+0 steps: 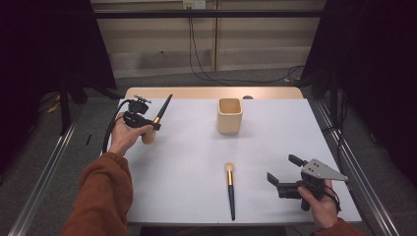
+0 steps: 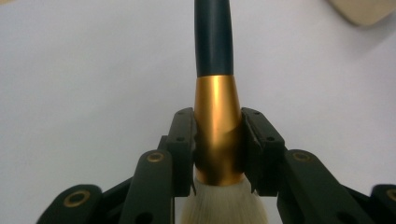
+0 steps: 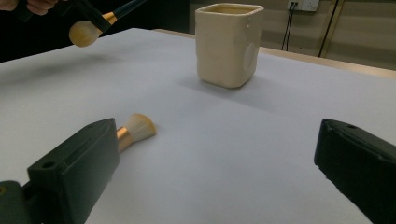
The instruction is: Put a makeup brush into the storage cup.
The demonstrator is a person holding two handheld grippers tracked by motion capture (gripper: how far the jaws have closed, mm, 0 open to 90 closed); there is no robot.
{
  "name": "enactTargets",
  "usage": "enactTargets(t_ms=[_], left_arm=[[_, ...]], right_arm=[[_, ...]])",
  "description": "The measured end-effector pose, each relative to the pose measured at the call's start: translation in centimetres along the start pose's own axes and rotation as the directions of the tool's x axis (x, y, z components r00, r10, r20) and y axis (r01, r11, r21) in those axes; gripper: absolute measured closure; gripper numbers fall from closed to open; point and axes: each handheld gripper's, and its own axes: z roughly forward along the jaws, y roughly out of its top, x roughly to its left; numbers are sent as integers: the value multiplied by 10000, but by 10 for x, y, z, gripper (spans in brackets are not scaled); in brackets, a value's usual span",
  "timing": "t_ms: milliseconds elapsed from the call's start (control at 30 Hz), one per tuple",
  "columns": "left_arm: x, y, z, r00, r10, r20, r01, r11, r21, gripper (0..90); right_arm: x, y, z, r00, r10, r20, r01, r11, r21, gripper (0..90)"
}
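Observation:
My left gripper [image 1: 155, 125] is shut on the gold collar of a makeup brush [image 2: 217, 126], held above the table at the left. Its dark handle [image 1: 163, 108] points up and away, and its pale bristles [image 1: 148, 136] hang toward me. A second brush [image 1: 230, 189] with a dark handle and pale head lies flat on the white table near the front middle; its head [image 3: 138, 127] lies just past my right gripper's left jaw. My right gripper [image 1: 284, 169] rests open at the front right with nothing between its jaws. A cream square cup [image 1: 230, 115] stands upright at the back middle.
The white table top [image 1: 275, 142] ends in a wooden strip [image 1: 196, 92] at the far side. Cables [image 1: 206, 69] trail on the floor beyond it, and metal rails [image 1: 354, 167] run along both sides of the table.

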Motion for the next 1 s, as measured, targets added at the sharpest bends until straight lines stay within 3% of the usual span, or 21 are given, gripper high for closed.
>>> enactTargets(t_ms=[167, 267, 433, 567, 767, 833, 1000], left_arm=[[0, -6, -4, 9998, 57, 186, -42, 9968, -798, 668], [-1, -9, -7, 9995, -199, 256, 231, 9913, -1295, 668], [-2, -15, -14, 9990, -233, 394, 314, 9746, -2216, 668], [-4, -19, -20, 9983, -300, 500, 432, 9563, -2892, 668], [-5, -26, -21, 9977, -216, 641, 429, 9344, -3536, 668], [-6, -28, -22, 9959, -105, 896, 432, 9271, -3723, 668], [-16, -30, -25, 9901, 450, 1328, 118, 9171, -3986, 668]], right_arm=[[-1, -1, -1, 10000, 34, 60, -34, 10000, -5, 0], [-1, -1, -2, 9999, 49, 90, -49, 10000, -17, 0], [-1, -1, -2, 9999, 65, 95, -65, 10000, -5, 0], [-1, 0, -2, 9999, 50, 97, -49, 10000, -42, 0], [-1, 0, -1, 10000, 38, 78, -38, 10000, -11, 0], [-1, 0, -1, 10000, 50, 79, -50, 10000, -3, 0], [-1, 0, -1, 9999, 123, 20, -123, 9999, 5, 0]])
